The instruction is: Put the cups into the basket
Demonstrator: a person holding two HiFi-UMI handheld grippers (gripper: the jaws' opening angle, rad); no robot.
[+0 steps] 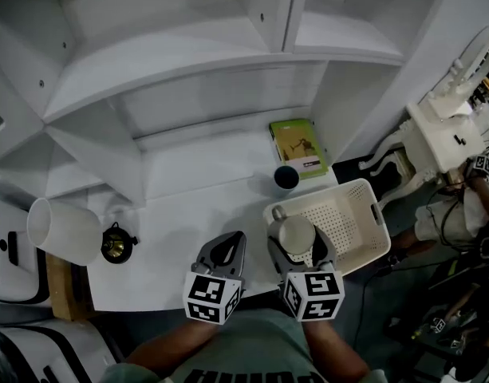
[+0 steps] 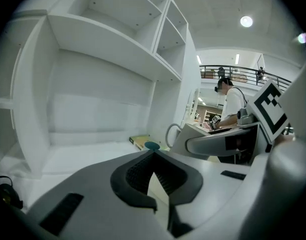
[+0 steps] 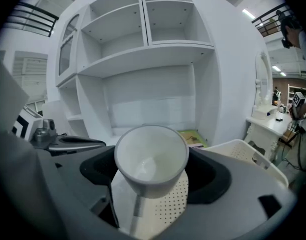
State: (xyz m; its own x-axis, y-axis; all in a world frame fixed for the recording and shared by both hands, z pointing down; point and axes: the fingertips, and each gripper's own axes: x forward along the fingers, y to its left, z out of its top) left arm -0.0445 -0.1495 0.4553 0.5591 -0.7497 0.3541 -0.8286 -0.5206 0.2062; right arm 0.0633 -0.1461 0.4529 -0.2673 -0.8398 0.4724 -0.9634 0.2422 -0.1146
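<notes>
White cup (image 1: 296, 234): we see it over the near-left corner of the basket (image 1: 324, 191).
Right gripper (image 1: 298, 244): fingers grasping the white cup.
Left gripper (image 1: 228, 244): fingers clenched together, nothing between them, over the bench (image 1: 188, 214) left of the basket.
Dark cup (image 1: 286, 177): we find it on the bench just behind the basket.
</notes>
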